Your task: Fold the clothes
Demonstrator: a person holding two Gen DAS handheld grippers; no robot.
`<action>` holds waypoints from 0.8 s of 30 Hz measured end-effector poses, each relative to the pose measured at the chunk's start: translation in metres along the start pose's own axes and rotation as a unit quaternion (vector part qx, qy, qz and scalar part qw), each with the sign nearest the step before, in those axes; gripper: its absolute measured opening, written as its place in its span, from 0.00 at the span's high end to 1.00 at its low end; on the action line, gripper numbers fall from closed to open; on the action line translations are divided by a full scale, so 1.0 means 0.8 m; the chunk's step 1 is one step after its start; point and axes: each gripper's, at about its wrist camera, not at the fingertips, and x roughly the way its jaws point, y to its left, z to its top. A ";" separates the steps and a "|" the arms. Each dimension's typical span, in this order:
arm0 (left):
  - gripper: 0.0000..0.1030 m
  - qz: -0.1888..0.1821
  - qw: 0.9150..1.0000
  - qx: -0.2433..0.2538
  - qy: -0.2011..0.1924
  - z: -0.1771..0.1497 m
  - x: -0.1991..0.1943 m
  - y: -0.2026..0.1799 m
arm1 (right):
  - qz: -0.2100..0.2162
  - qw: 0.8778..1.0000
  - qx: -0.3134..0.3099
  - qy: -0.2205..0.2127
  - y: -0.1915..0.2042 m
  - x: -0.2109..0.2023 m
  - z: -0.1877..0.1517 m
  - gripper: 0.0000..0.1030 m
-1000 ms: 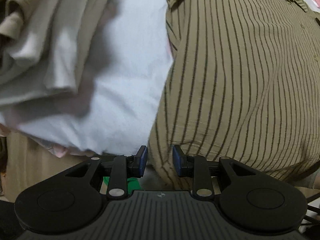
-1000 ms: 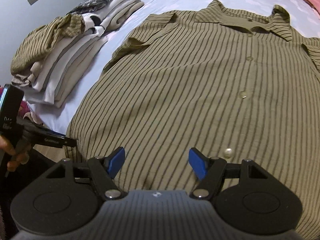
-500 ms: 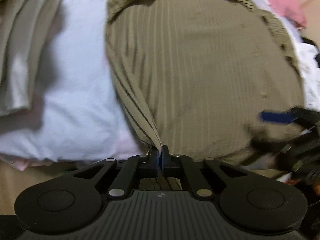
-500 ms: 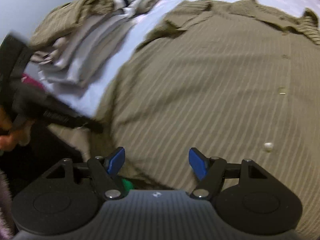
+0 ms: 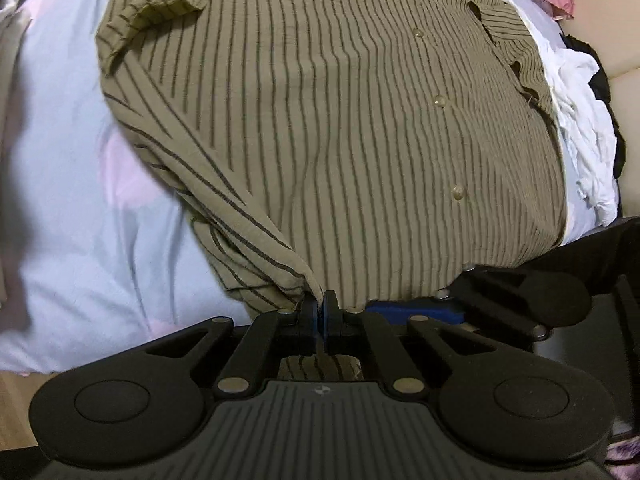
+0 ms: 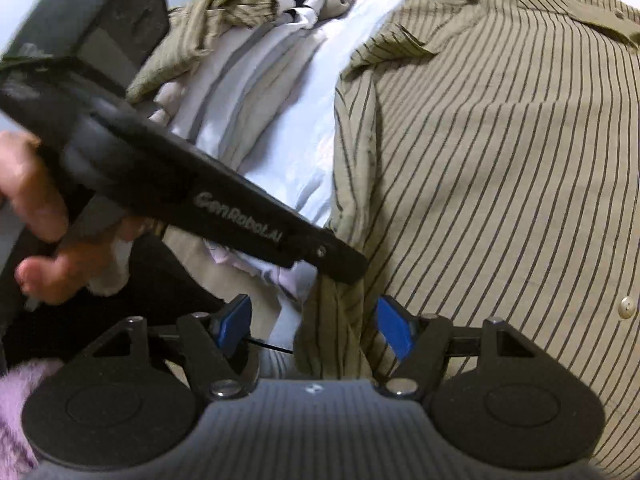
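Left gripper (image 5: 320, 312) is clamped tight on the near hem corner of a striped olive shirt (image 5: 360, 120), fabric bunched at the pinch. Right gripper (image 6: 314, 326) has blue pads wide apart & closing slightly, w/ a hanging fold of hem between them, not pressed. A hand (image 6: 36, 216) holds the left tool. Shirt lies buttoned, face up on a pale sheet (image 5: 72, 200). Farther back, a stack of folded clothes (image 6: 256, 52); white laundry (image 5: 580, 120) at far right.

Olive, dark-striped buttoned shirt (image 5: 360, 128) spread front-up on the pale bed sheet (image 5: 72, 208), near-left hem corner lifted.
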 end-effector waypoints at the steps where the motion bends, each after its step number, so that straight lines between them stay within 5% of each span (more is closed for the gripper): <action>1: 0.99 -0.006 1.000 -0.001 0.001 0.003 0.000 0.000 | -0.005 1.000 0.002 0.003 -0.002 0.004 0.002 0.37; 3: 0.99 -0.007 1.000 0.001 0.002 0.006 -0.001 0.000 | -0.013 1.000 0.010 0.015 -0.006 0.012 0.005 0.65; 4: 0.99 -0.007 1.000 0.001 0.003 0.007 -0.002 0.000 | -0.012 1.000 0.014 0.018 -0.009 0.014 0.005 0.88; 5: 0.99 -0.006 1.000 0.001 0.005 0.010 -0.004 0.001 | -0.012 1.000 0.019 0.021 -0.011 0.015 0.005 0.95; 11: 0.88 -0.011 1.000 0.007 0.027 0.038 -0.021 0.013 | -0.032 0.999 0.000 0.041 -0.011 0.019 0.005 0.97; 15: 0.86 0.023 1.000 0.018 0.003 0.075 -0.049 0.036 | -0.073 0.995 -0.019 0.069 -0.012 0.030 0.001 0.97; 24: 0.76 0.076 0.988 -0.027 -0.132 0.182 -0.093 0.112 | -0.141 0.984 -0.031 0.103 -0.021 0.056 -0.001 0.97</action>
